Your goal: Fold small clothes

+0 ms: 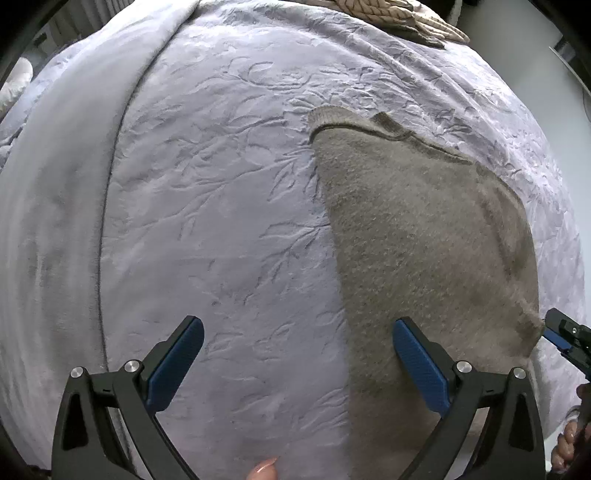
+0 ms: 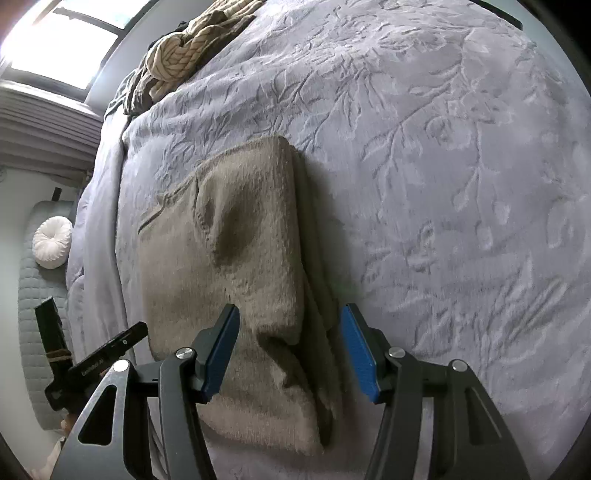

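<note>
A taupe knit sweater lies folded on a lavender embossed bedspread. In the left wrist view it fills the right half, neckline at the far end. My left gripper is open above the sweater's left edge, its right pad over the knit and its left pad over bare bedspread. In the right wrist view the sweater shows a doubled fold along its right side. My right gripper is open, with that folded edge under the gap between the pads and neither pad pressing on it. The right gripper's tip shows at the sweater's near right corner.
A heap of beige and brown knitwear lies at the far end of the bed, also seen as the knitwear heap. A white round cushion rests on a grey quilted mat beside the bed. A fingertip shows at the bottom edge.
</note>
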Available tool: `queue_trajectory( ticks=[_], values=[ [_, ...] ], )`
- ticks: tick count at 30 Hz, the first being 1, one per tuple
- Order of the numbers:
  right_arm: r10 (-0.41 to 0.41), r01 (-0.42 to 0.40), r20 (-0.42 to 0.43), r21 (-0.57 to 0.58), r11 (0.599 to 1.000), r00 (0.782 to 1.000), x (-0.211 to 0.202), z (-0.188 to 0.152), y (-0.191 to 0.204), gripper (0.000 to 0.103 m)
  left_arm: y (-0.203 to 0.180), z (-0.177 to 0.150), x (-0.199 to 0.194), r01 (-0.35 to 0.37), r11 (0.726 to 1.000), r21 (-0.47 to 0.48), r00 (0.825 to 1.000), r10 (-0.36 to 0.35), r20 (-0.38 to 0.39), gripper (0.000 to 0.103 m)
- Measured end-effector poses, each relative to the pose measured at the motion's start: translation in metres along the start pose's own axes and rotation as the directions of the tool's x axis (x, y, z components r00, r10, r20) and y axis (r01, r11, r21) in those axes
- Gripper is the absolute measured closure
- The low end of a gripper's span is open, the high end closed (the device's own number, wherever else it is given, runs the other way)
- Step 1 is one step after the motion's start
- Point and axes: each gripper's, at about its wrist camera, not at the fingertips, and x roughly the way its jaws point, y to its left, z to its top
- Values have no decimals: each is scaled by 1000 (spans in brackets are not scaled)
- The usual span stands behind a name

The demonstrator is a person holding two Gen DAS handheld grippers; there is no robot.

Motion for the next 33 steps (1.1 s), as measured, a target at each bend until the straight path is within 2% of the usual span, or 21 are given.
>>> queue_trajectory(
  ticks=[8, 14, 17, 20, 21, 23, 25, 30, 33],
  values=[
    [30, -30, -31, 17, 999, 999, 14, 11, -6, 42, -8, 7, 6, -19, 1000, 25, 1000, 18, 7, 0],
    [60, -58, -53, 28, 998, 997, 23, 17, -9, 42, -6, 12, 11, 27, 999, 27, 1000, -27, -1, 0],
    [96, -94, -61, 23, 995, 994, 25, 24, -9, 42, 3, 19, 9, 102, 995, 13, 995, -102, 15, 0],
    [149, -147, -87, 27, 989, 985, 31, 33, -12, 27, 10, 28, 14, 117, 993, -6, 993, -117, 10, 0],
    [166, -163, -96, 30, 986, 982, 33, 35, -13, 27, 10, 32, 19, 133, 991, 4, 991, -133, -5, 0],
    [193, -191, -127, 34, 981, 973, 41, 40, -15, 27, 9, 35, 28, 183, 983, 9, 982, -183, -36, 0],
    [208, -205, -147, 35, 978, 967, 48, 44, -16, 27, 5, 36, 34, 252, 968, 10, 966, -251, -59, 0],
    [258, -253, -200, 50, 966, 945, 66, 52, -22, 27, -25, 36, 51, 331, 941, 67, 940, -323, -106, 0],
    [290, -290, -243, 40, 956, 926, 75, 57, -15, 26, -39, 39, 58, 357, 931, 82, 931, -347, -118, 0]
  ],
)
